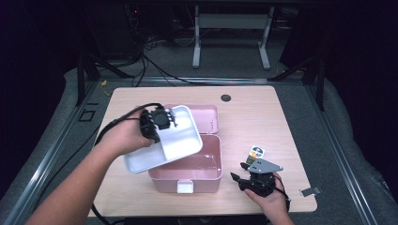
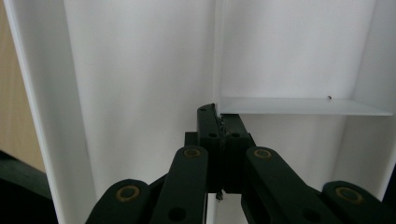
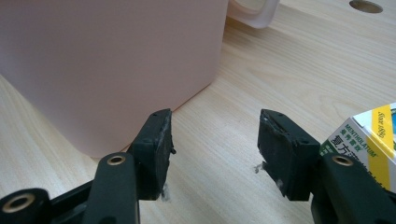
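Left claw point(image 1: 162, 119) clamped shut on the inner divider wall of a white tray point(image 1: 180, 140), seen close in the left gripper view with both pads point(image 2: 208, 126) pinching that thin wall point(image 2: 217, 56). Tray held tilted in the air, above the back-left part of a pink box point(image 1: 187, 174), partly covering its open cavity. Box sat near the middle of the surface point(image 1: 263, 108), closer to the front edge, white latch point(image 1: 185, 187) facing front; pink lid point(image 1: 206, 117) lying open behind it. Right claw point(image 1: 244, 178) stood open and empty, low near the front-right corner, just right of the box; gap between its pads point(image 3: 156, 140) showing bare wood, with the box wall point(image 3: 107, 60) to one side. Small carton point(image 1: 256, 153) with yellow and green print lay just beside the right claw, toward the right edge. Small metal clip point(image 1: 310, 191) at the front-right corner.
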